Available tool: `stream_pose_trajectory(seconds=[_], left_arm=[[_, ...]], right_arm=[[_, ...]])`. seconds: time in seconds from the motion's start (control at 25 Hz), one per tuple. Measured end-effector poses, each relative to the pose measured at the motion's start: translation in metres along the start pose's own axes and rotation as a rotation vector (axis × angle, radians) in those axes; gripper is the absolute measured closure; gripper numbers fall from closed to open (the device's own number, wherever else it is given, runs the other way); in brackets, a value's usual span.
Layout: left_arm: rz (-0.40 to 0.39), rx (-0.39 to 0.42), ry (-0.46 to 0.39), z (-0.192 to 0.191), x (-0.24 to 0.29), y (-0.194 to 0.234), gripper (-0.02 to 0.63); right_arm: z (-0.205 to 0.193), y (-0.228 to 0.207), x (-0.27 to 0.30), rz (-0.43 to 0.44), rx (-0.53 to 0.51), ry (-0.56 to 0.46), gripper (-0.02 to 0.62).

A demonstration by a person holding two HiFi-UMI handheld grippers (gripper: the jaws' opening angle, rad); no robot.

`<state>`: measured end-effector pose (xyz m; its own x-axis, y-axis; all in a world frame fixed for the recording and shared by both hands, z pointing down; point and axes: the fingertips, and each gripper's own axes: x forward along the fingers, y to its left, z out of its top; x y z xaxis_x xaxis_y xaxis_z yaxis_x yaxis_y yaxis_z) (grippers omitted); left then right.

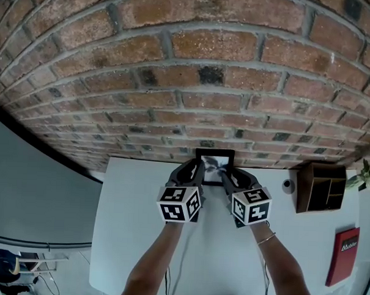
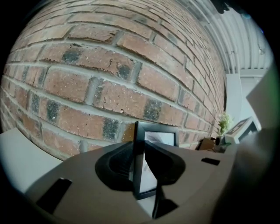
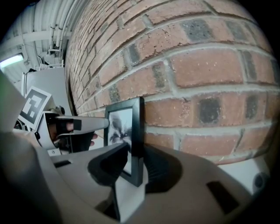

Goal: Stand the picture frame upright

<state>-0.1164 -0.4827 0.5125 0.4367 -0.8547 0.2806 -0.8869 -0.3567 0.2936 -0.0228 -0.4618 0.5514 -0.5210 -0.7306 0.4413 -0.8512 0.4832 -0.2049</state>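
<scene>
A black picture frame (image 1: 214, 163) with a grey-white print stands upright on the white table (image 1: 129, 233), close against the brick wall (image 1: 194, 83). My left gripper (image 1: 200, 172) is clamped over the frame's left border, which shows between its jaws in the left gripper view (image 2: 139, 164). The right gripper (image 1: 228, 176) grips the frame's right border (image 3: 136, 131) in the same way. Above the jaws the upper part of the frame (image 2: 158, 138) shows against the bricks. The left gripper (image 3: 65, 127) and a hand also show in the right gripper view.
A brown wooden organiser (image 1: 321, 187) stands at the wall to the right, with a small round dark object (image 1: 288, 185) beside it. A red book (image 1: 343, 254) lies near the table's right edge. A green plant (image 1: 369, 173) sits at the far right.
</scene>
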Motion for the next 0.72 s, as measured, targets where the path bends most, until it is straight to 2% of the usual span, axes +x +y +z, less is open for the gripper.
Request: stream_pose_trajectory(seconds=[0.72], left_arm=[[0.011, 0.021, -0.002, 0.0009, -0.0004, -0.0023, 0.529]], right_arm=[[-0.0007, 0.0023, 0.0013, 0.024, 0.018, -0.017, 0.478]])
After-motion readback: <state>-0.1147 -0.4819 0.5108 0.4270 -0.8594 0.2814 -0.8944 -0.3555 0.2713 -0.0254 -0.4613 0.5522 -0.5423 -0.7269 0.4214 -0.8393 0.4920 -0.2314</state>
